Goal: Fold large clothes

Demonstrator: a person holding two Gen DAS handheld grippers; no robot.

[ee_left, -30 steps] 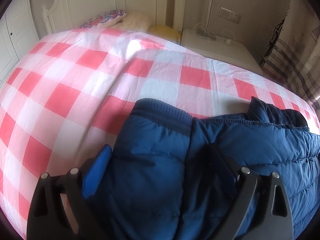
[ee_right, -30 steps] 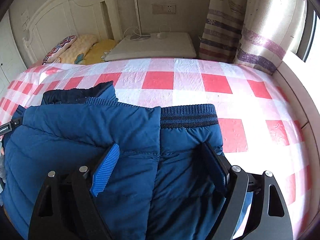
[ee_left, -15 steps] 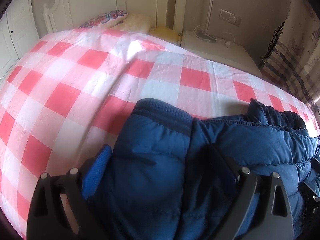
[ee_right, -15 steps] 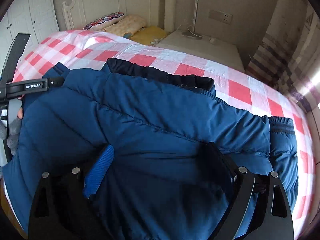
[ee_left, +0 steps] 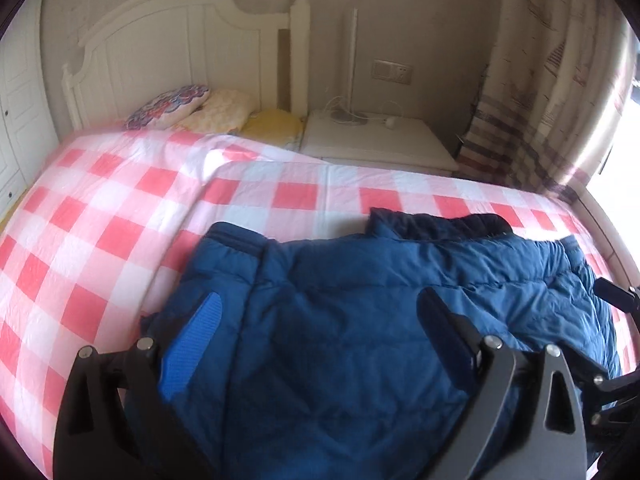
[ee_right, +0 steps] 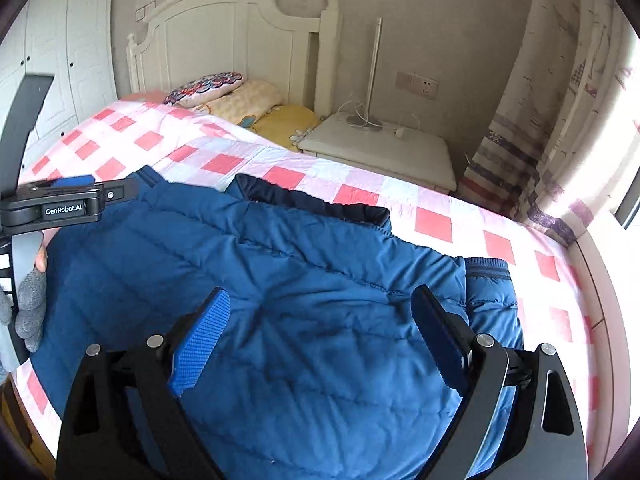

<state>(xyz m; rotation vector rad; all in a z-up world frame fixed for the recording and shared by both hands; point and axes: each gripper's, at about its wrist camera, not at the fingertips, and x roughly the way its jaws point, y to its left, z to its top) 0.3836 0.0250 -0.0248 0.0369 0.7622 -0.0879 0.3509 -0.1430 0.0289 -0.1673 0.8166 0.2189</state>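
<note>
Left tongs (ee_left: 320, 312) and right tongs (ee_right: 320, 308) both stand spread apart above the blue puffer jacket (ee_right: 320, 320), gripping nothing; the jacket lies folded on the near part of the red-checked bed (ee_left: 100, 220); pillows (ee_right: 224, 96) rest far, against the headboard (ee_left: 172, 40).

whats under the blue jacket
The blue jacket lies on the red-and-white checked bedspread, which shows all round it. Anything else beneath it is covered.

Navy jacket (ee_right: 320, 300) — red-and-white checked bedspread (ee_left: 120, 208)
</note>
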